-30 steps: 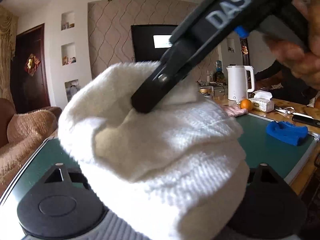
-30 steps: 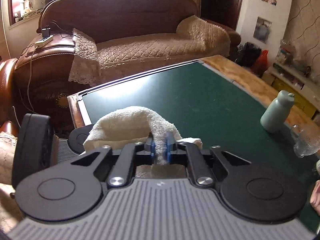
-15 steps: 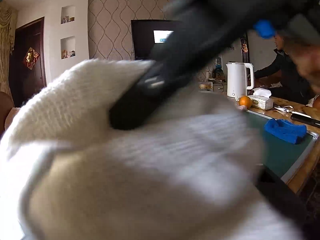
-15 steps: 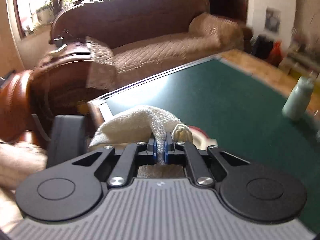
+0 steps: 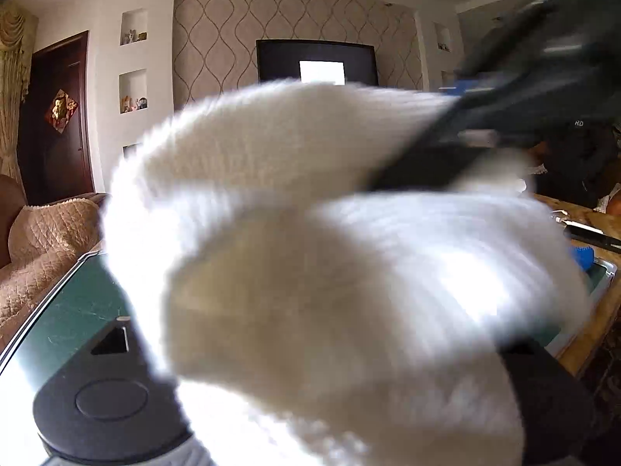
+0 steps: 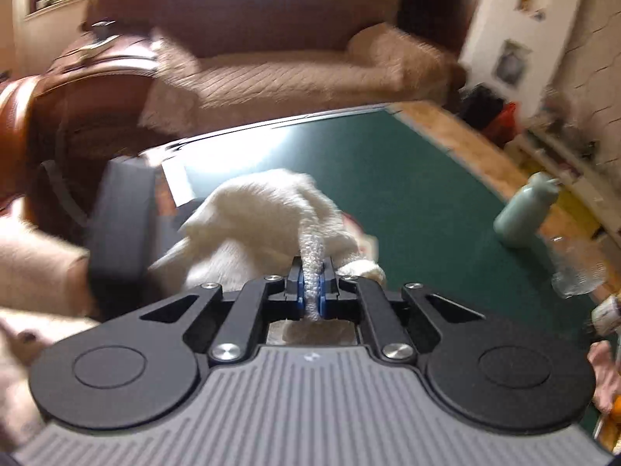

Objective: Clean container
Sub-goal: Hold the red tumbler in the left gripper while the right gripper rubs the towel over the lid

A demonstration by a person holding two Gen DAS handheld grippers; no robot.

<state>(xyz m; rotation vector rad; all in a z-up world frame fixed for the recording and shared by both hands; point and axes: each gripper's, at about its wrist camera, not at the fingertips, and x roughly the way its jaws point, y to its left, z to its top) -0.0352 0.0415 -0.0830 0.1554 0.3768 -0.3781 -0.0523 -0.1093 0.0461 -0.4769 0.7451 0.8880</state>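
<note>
Green felt (image 6: pixel 407 194) covers the table, with a brown sofa (image 6: pixel 271 58) beyond its far edge. Nearest the right camera, the right gripper (image 6: pixel 310 283) has its blue pads pressed together on a twisted fold of a white cloth (image 6: pixel 268 209), which bulges ahead of the jaws toward the left gripper (image 6: pixel 120 229), seen just left of the bundle. In the left view the cloth (image 5: pixel 330 272) fills the space between that gripper's jaws; whether they pinch a container under it I cannot tell, since no container surface shows clearly. The right gripper enters from the upper right, so the cloth's long axis runs from the right tool down into the left one's hold. Farther off on the felt stand a pale bottle (image 6: pixel 524 213) and a glass (image 6: pixel 574 268).
</note>
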